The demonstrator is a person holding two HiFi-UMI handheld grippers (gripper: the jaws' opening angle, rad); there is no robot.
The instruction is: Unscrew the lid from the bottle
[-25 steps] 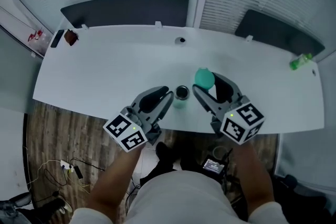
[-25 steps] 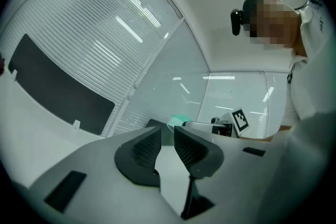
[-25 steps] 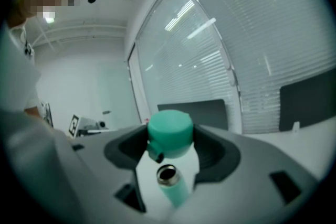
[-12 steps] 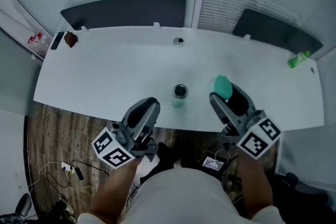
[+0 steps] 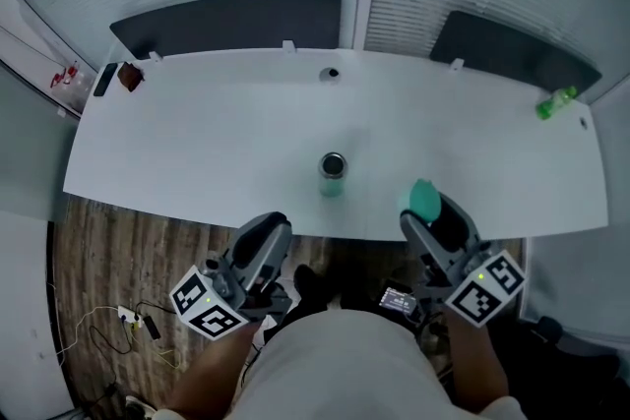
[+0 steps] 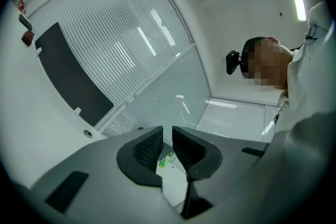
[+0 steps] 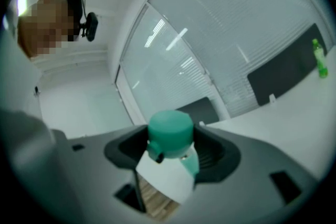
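The bottle [image 5: 333,174] stands upright and uncapped near the front edge of the white table [image 5: 197,133], its dark mouth showing. My right gripper [image 5: 427,205] is shut on the teal lid [image 5: 424,197], held over the table's front edge to the right of the bottle. In the right gripper view the lid [image 7: 169,136] sits between the jaws of that gripper [image 7: 170,150]. My left gripper [image 5: 279,224] hangs off the front edge, below and left of the bottle. Its jaws [image 6: 167,132] have just been closing to a narrow gap with nothing between them.
A green bottle [image 5: 554,101] lies at the table's far right. Two dark panels [image 5: 231,20] [image 5: 512,54] stand behind the back edge. A phone [image 5: 106,74] and a small reddish thing [image 5: 129,74] sit at the far left. A cable hole [image 5: 332,73] is at the back.
Both grippers have drawn back from the bottle toward the person, off the table's front edge. The right one carried the teal lid along; the bottle stayed put.
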